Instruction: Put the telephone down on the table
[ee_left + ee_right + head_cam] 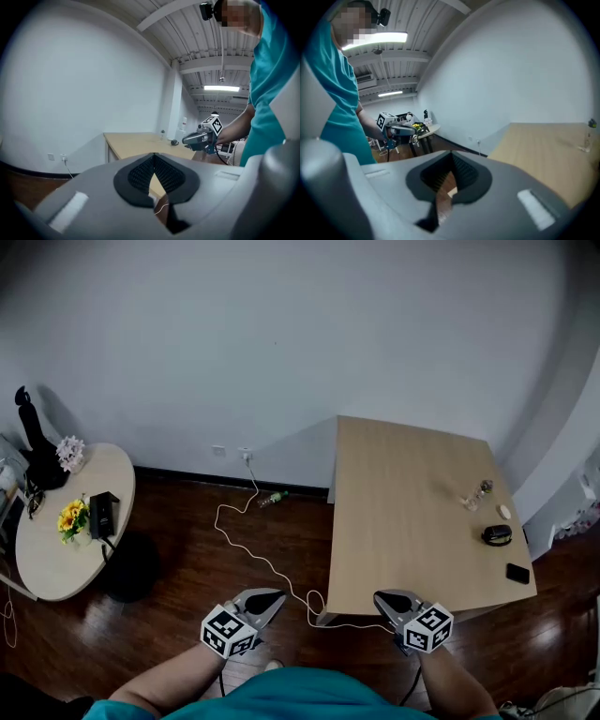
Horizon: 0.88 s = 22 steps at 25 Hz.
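Note:
A black desk telephone (103, 515) stands on the round table (56, 568) at the far left, beside yellow flowers (71, 518). Both grippers hang low over the dark floor, far from it. My left gripper (265, 601) is shut and empty; in the left gripper view its pads (140, 176) meet at the tip (153, 157). My right gripper (391, 601) sits at the near corner of the wooden table (403, 512); its jaws (452, 157) are closed too, with nothing between them. Each gripper shows in the other's view: the right one (199, 137), the left one (401, 130).
The wooden table carries a small glass item (476, 494), a black round object (497, 535) and a flat black device (517, 573) near its right edge. A white cable (253, 549) snakes over the floor from a wall socket. A black object (36, 442) stands on the round table.

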{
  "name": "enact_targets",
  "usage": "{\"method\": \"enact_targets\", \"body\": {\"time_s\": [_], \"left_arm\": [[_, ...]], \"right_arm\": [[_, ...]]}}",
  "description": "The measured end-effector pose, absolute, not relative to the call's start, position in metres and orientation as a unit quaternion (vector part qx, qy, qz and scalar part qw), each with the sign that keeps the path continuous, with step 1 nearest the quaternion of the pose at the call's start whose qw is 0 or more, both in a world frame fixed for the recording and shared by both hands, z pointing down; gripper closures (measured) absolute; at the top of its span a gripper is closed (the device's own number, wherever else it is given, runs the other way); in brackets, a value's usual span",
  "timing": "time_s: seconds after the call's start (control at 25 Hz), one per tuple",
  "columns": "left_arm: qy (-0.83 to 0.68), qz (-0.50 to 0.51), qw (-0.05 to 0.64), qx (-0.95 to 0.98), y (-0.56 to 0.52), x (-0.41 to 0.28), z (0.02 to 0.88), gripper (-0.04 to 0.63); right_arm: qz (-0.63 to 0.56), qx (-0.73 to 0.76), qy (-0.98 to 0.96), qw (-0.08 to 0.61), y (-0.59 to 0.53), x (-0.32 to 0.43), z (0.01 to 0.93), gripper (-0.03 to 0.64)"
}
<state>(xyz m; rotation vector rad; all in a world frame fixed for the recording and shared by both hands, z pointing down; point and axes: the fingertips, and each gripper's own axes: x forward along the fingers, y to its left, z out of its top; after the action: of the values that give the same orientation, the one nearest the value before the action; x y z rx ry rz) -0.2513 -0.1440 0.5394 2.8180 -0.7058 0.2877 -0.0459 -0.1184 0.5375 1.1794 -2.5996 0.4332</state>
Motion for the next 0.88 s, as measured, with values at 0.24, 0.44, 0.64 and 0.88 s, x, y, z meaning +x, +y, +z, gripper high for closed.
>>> {"method": "enact_targets", "body": {"time_s": [0.24, 0.44, 0.64, 0.88], "left_arm": [[-0.278, 0.106, 0.114, 0.948, -0.102, -0.296, 0.542, 0.589], [-0.297, 0.120, 0.116, 0.940, -0.060, -0.331, 0.542, 0.591], [-0.305, 0.113, 0.112, 0.939, -0.035, -0.384, 0.540, 0.591], [-0.272, 0.101, 0.104, 0.951, -0.015, -0.476, 0.541, 0.591]], "right_arm": [[0.123, 0.361, -0.914, 0.137, -0.086, -0.096, 0.542, 0.614], [0.128, 0.327, -0.927, 0.134, -0.062, -0.139, 0.551, 0.614], [0.134, 0.319, -0.928, 0.134, -0.035, -0.188, 0.555, 0.614], [0.132, 0.367, -0.909, 0.150, -0.016, -0.264, 0.555, 0.614]]}}
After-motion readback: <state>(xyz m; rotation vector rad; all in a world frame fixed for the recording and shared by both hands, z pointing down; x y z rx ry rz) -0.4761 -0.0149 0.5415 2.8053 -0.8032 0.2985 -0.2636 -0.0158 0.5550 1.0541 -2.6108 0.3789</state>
